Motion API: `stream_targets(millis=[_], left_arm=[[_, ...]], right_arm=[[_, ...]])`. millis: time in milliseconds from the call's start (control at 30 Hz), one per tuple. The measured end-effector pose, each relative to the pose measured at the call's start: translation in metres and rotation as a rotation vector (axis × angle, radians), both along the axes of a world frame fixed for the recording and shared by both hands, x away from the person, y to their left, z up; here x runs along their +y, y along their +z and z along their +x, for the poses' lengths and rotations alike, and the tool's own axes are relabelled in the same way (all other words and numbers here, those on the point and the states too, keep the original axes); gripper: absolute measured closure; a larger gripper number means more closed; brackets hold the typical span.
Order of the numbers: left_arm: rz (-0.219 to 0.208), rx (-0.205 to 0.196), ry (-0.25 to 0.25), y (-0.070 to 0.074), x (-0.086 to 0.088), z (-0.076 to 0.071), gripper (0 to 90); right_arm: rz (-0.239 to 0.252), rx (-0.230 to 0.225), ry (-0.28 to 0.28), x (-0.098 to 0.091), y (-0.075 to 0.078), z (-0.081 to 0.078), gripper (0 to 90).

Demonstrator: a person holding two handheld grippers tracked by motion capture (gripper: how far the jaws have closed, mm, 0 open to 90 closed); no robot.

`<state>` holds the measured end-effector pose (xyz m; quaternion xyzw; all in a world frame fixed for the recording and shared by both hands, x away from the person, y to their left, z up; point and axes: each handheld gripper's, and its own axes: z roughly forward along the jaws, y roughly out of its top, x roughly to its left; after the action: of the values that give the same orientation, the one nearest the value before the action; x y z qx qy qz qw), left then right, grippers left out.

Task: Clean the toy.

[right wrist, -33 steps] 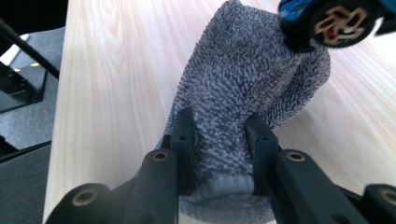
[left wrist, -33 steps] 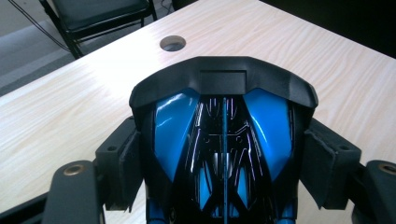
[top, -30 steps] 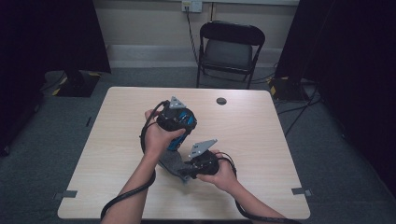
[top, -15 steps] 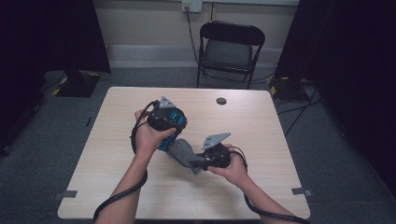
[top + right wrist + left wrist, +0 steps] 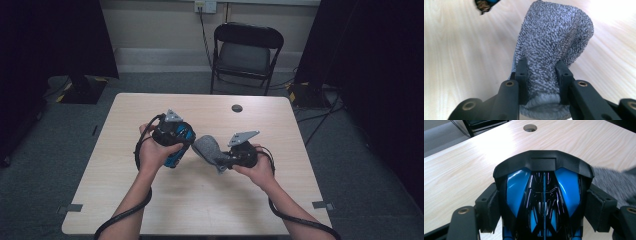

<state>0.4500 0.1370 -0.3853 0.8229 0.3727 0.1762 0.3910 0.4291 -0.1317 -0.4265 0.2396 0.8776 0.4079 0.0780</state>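
Seen from above: both hands shifted since a sec ago — left gripper [image 5: 176, 145] w/ the blue-and-black mouse [image 5: 175, 150] moved left and a bit toward the person, right gripper [image 5: 224, 161] w/ the grey sock [image 5: 207, 149] swung out to the right. Now side by side above mid-table [image 5: 210, 210], sock's toe end almost touching the mouse — likely lining up to slip one into the other, not yet begun.

Left gripper view: pads [image 5: 489, 206] pressed on both flanks of the mouse [image 5: 544, 192], jaws set wide, nose pointing away toward the table's cable hole [image 5: 530, 128].

Right gripper view: right fingers [image 5: 522, 75] pinched nearly closed on the sock [image 5: 554, 37] near its cuff, fabric bunched between, rest sticking out past the tips, clear of the tabletop.
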Motion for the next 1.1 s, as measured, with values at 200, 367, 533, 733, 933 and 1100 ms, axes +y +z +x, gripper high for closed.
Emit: stream_targets(millis=[200,367,533,733,933,1100], left_arm=[[0.004,0.002,-0.024,0.0,-0.003,-0.005,25.5],[0.007,0.005,-0.048,-0.003,-0.009,-0.01,25.5],[0.006,0.004,-0.066,-0.007,-0.016,-0.014,25.6],[0.008,0.012,-0.095,-0.011,-0.026,-0.017,25.5],[0.016,0.016,-0.104,-0.015,-0.032,-0.017,25.5],[0.015,0.02,-0.112,-0.017,-0.036,-0.018,25.5]], right_arm=[[0.004,-0.013,-0.046,-0.01,0.006,0.01,69.7],[0.015,-0.021,-0.075,-0.016,0.012,0.017,69.7],[0.02,-0.029,-0.093,-0.018,0.019,0.021,69.7],[0.033,-0.034,-0.094,-0.015,0.022,0.023,69.7],[0.039,-0.048,-0.078,-0.008,0.027,0.022,69.8],[0.04,-0.054,-0.071,-0.004,0.03,0.022,69.8]])
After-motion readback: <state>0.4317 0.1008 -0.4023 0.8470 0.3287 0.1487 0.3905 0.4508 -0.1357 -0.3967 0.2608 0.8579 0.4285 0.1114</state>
